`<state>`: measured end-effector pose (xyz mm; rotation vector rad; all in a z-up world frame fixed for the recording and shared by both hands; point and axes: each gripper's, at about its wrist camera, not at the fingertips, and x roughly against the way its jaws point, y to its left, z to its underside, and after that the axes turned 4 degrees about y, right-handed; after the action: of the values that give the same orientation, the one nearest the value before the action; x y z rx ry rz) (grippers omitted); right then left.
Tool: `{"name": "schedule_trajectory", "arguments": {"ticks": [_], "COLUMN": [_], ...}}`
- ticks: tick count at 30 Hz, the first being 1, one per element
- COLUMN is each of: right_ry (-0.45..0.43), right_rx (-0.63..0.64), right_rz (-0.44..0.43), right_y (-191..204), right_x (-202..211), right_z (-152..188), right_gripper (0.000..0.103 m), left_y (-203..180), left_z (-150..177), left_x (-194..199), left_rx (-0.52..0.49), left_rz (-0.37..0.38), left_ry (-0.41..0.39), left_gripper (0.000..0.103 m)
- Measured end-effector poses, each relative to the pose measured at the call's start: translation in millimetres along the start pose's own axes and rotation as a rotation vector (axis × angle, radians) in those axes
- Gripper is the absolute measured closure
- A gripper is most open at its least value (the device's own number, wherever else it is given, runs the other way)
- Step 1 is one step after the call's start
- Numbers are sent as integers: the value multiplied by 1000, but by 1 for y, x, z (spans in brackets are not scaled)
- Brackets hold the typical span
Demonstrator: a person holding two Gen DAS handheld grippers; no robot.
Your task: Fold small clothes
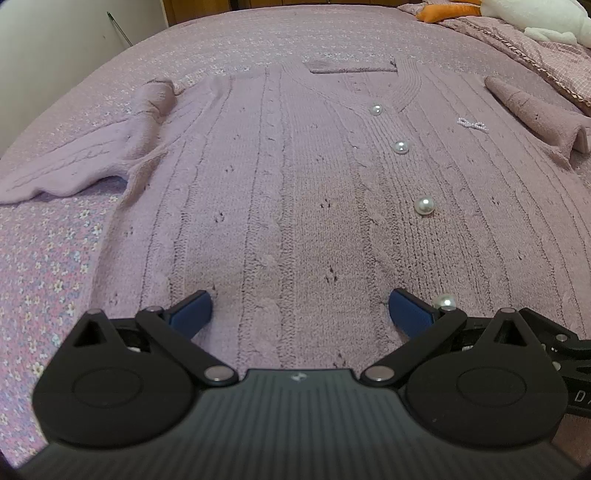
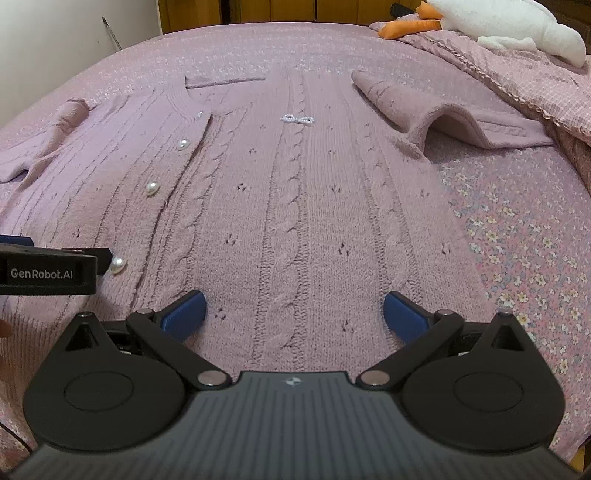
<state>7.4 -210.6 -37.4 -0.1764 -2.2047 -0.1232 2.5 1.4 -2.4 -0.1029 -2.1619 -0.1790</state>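
A lilac cable-knit cardigan point(image 1: 295, 206) lies spread flat, front up, across the middle of the bed point(image 1: 48, 266), its neckline toward the far edge and its hem toward the near edge; a row of pearl buttons point(image 1: 424, 205) runs down its front placket, and a small beaded bow point(image 2: 296, 119) sits on the chest beside the placket; one sleeve point(image 1: 74, 162) stretches out toward the bed's left edge with a bend in it, the other sleeve point(image 2: 439, 114) lies toward the right edge, its cuff lifted into an open arch. The left gripper point(image 1: 300, 314) hovers low over the hem on the left half of the cardigan, its jaws spread wide with nothing between the blue pads point(image 1: 194, 314); the lowest pearl button shows just beside its right finger. The right gripper point(image 2: 293, 314) sits likewise over the hem on the right half, jaws wide apart and grasping nothing, a cable rib running between its pads point(image 2: 404, 317); the left tool's black body with white lettering shows at the left of the right wrist view. The bed carries a pink floral bedspread; at its far right corner a folded pink quilt point(image 2: 517, 81) lies with a white plush goose point(image 2: 509, 26) on it, orange feet out.
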Motion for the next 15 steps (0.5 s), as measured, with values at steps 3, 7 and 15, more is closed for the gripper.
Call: {"name": "schedule_trajectory", "arguments": {"ticks": [3, 7, 15], "right_ry": [9, 16, 48], "right_rx": [2, 6, 20], "right_rz": [0, -4, -16], "right_y": [0, -1, -1], "right_x": [-1, -1, -2], "right_z": [-1, -3, -7], "right_gripper": [0, 0, 0], "left_y": [2, 4, 4], "left_z": [-4, -7, -7], "left_x": [0, -1, -1], "left_rx": [6, 7, 4], "left_rz": [4, 10, 11], "left_ry": [10, 24, 31], "left_gripper": [0, 0, 0]}}
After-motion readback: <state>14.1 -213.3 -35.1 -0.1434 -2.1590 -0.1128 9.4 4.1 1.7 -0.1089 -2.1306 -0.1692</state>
